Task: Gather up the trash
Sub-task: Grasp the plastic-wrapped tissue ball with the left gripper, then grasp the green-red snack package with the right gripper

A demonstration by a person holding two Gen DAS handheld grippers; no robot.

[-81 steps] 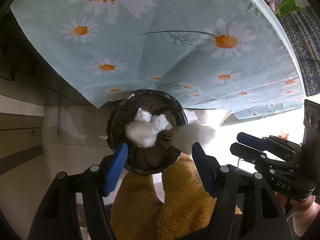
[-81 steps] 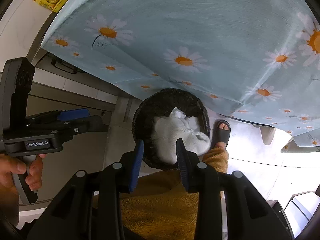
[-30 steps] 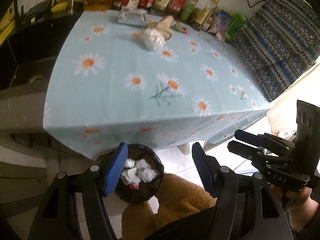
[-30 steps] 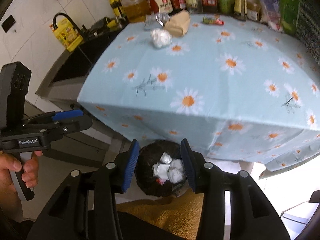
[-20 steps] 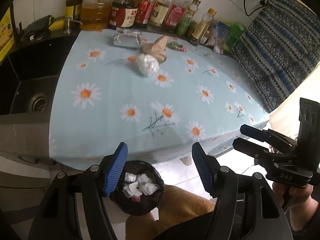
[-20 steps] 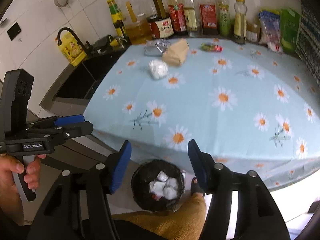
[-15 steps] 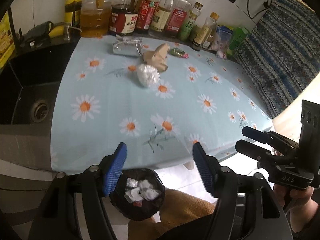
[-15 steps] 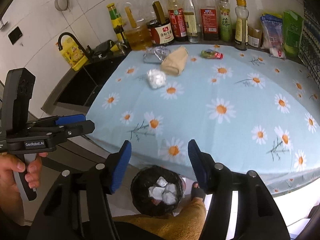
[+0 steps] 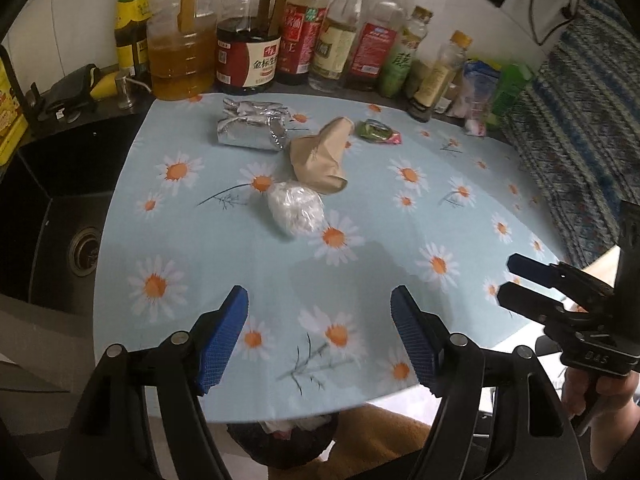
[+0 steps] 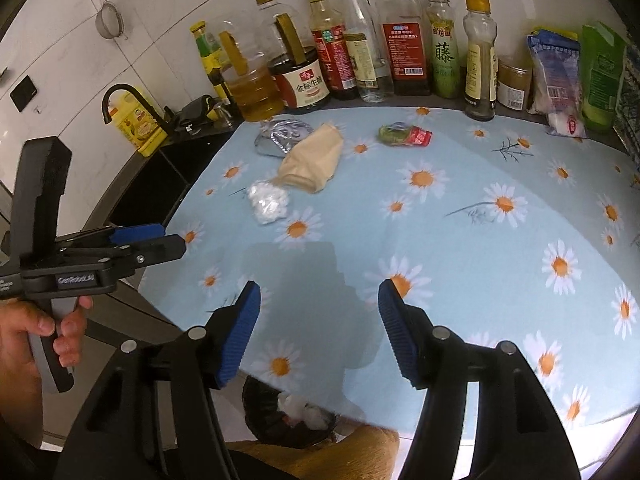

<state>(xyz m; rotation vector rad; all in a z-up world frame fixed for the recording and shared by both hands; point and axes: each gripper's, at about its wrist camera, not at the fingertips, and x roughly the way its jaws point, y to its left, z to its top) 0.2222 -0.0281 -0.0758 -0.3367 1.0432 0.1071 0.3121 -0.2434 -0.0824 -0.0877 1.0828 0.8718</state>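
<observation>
Trash items lie grouped at the far left of the daisy-print blue tablecloth (image 9: 400, 240), apparently awaiting pickup. Left to right: crumpled silver foil packet (image 9: 252, 130), white plastic-wrapped wad (image 9: 295, 209), creased brown paper bag (image 9: 322, 158), glossy green-red wrapper (image 9: 378, 131). Black-lined round bin (image 10: 288, 420) sits below the near table edge, placed for drops. Left gripper (image 9: 320, 334) and right gripper (image 10: 318, 330) hover with jaws spread, holding nothing.

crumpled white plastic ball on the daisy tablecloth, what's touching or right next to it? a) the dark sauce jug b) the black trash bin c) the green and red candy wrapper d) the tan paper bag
d: the crumpled white plastic ball lies right at the near end of the tan paper bag, while the green and red wrapper sits apart, farther back.
</observation>
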